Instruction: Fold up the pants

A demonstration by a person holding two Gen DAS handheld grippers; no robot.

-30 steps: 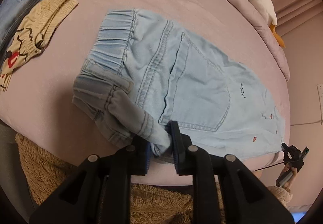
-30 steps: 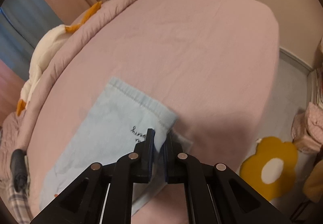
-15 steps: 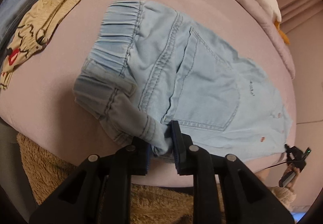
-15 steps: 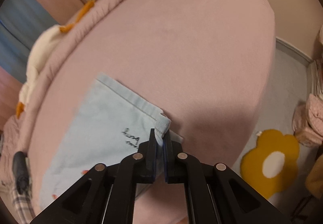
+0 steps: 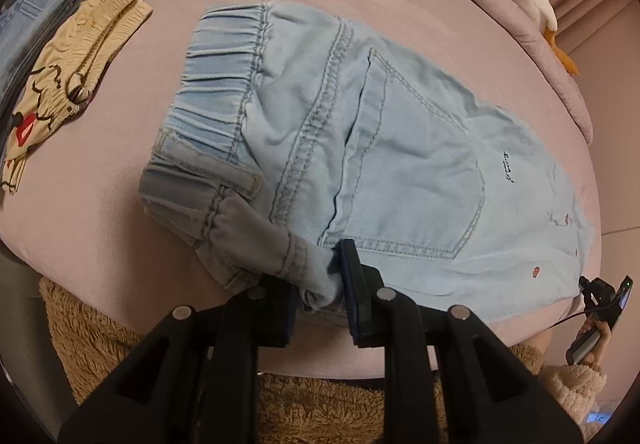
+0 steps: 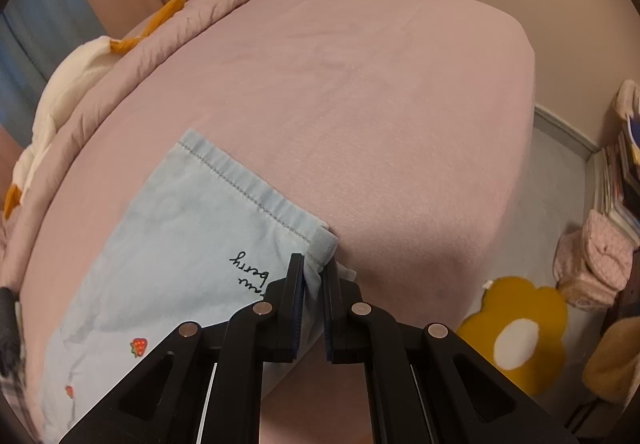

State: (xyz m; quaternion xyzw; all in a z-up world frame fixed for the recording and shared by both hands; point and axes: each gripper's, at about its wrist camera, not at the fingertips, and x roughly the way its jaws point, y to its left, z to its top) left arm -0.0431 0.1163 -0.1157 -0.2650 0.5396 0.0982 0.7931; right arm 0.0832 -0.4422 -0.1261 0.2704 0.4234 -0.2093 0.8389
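— Pants [image 5: 384, 148] first: where are they, and why pinched at both ends?

— Laid across the pink bed [image 6: 380, 104], back pocket up, along its near edge. My left gripper [image 5: 320, 284] is clamped on a bunched wad of denim at the waistband end; my right gripper [image 6: 312, 284] is squeezed together on the thin hem corner. I'd say holding both ends lets me keep the cloth taut and carry one edge over in a single fold.

— Anything you can't make out?

— Plenty. The underside layer is hidden, so I can't tell whether the legs already lie one on the other. The stitched lettering [image 6: 250, 272] is partly behind my finger. Other clothes [image 5: 76, 56] at the far left are cut off by the lens edge.
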